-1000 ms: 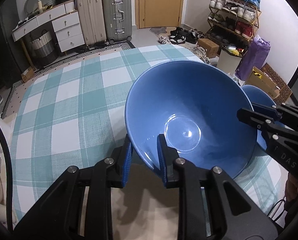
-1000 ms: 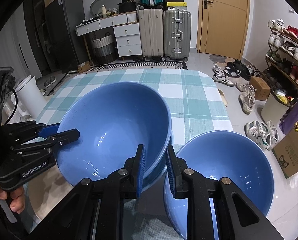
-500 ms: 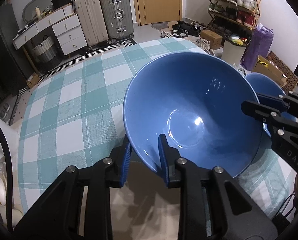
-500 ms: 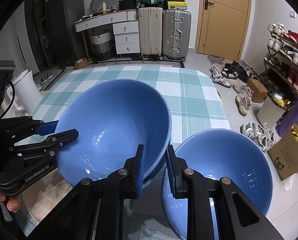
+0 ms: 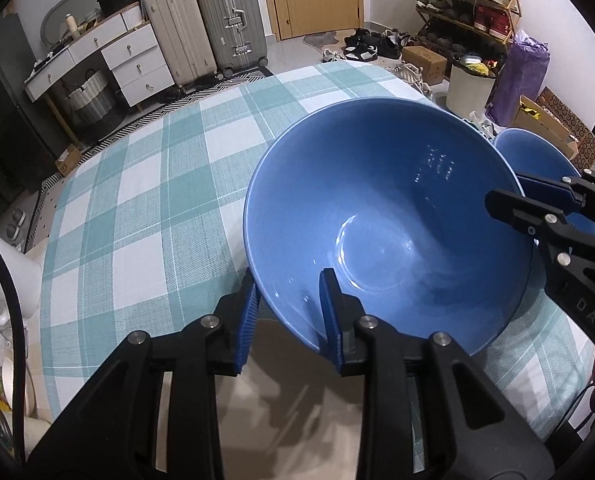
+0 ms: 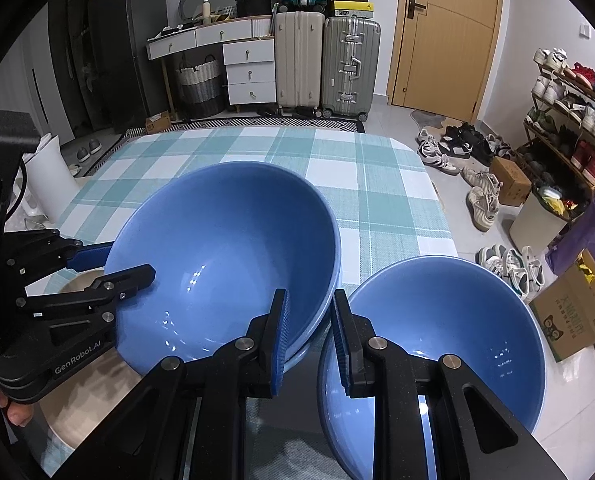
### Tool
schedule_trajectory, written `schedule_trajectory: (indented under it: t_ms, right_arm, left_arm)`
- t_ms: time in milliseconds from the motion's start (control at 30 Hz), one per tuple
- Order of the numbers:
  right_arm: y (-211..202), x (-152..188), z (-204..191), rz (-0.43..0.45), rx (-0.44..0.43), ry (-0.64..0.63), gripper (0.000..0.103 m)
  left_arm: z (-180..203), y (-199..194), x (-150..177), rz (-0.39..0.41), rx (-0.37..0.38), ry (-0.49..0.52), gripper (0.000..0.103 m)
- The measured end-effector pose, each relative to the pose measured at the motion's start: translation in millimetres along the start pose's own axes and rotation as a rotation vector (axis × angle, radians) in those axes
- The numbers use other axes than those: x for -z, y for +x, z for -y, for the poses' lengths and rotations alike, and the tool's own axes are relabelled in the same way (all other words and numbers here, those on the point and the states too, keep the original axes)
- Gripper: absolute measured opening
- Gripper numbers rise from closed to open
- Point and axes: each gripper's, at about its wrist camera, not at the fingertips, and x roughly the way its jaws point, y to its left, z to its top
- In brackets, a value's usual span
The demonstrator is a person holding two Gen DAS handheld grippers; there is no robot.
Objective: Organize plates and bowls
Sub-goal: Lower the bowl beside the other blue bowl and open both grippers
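Note:
A large blue bowl [image 5: 377, 208] [image 6: 225, 240] sits on the checked tablecloth [image 5: 157, 200] near the front edge. My left gripper [image 5: 289, 300] [image 6: 131, 260] straddles its near-left rim, one pad outside the wall and one inside. Its jaws are opening and stand a little wider than the rim between them. My right gripper [image 6: 309, 320] [image 5: 505, 190] is shut on the same bowl's right rim, where a second rim line shows just beneath. A smaller blue bowl [image 6: 449, 328] [image 5: 537, 156] stands right beside it, next to my right gripper's outer finger.
The cloth [image 6: 377, 200] stretches bare beyond the bowls to the far edge. Off the table's right side are shoes, a cardboard box [image 6: 573, 312] and a shoe rack [image 6: 569, 120]. Suitcases [image 6: 349, 64] and drawers stand at the back wall. A white container [image 6: 49, 176] stands left.
My left gripper's pads have spread slightly apart around the large bowl's rim. The right gripper keeps its hold on the other rim, and both bowls stay about where they were.

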Motion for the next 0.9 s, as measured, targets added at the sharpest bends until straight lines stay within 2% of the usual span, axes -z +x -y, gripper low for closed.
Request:
schedule_trajectory:
  t_ms: [367,467,500,567,633,700,733,767,900]
  right_arm:
    - [2.0,0.2,8.2,-0.018,-0.004,0.028,0.022]
    - [1.3,-1.0,10.6,-0.021,-0.017,0.047,0.025]
    - [0.7,-1.5,11.4,-0.021,-0.011,0.052,0.027]
    - [-0.3,-2.1,11.8,-0.020,-0.013,0.059,0.033]
    - [-2.9,-3.0,12.6,-0.015,-0.019,0.064,0.041]
    - [-6.5,-3.6,13.6,-0.009,-0.025,0.072,0.055]
    - [-9.1,-3.8,15.1,-0.007,-0.033,0.081,0.069]
    - [-11.3,-4.3,15.5,-0.004,-0.032,0.085,0.082]
    - [-25.7,-7.0,21.0,0.023,-0.001,0.096,0.091]
  left_arm:
    - [-4.1,6.4,-0.5,-0.020,0.045,-0.029,0.030]
    - [-7.3,7.7,-0.6,-0.022,0.046,-0.043,0.037]
    - [-8.7,7.4,-0.1,-0.023,0.049,-0.052,0.042]
    - [-14.1,6.3,0.4,-0.024,0.070,-0.080,0.049]
    - [-19.7,3.4,0.9,-0.018,0.101,-0.111,0.062]
    - [-25.5,-2.2,0.9,0.006,0.112,-0.141,0.074]
    - [-26.5,-5.6,1.3,0.017,0.108,-0.146,0.080]
    - [-28.2,-9.6,1.1,0.033,0.104,-0.151,0.080]
    - [-33.4,-21.9,0.7,0.050,0.124,-0.185,0.086]
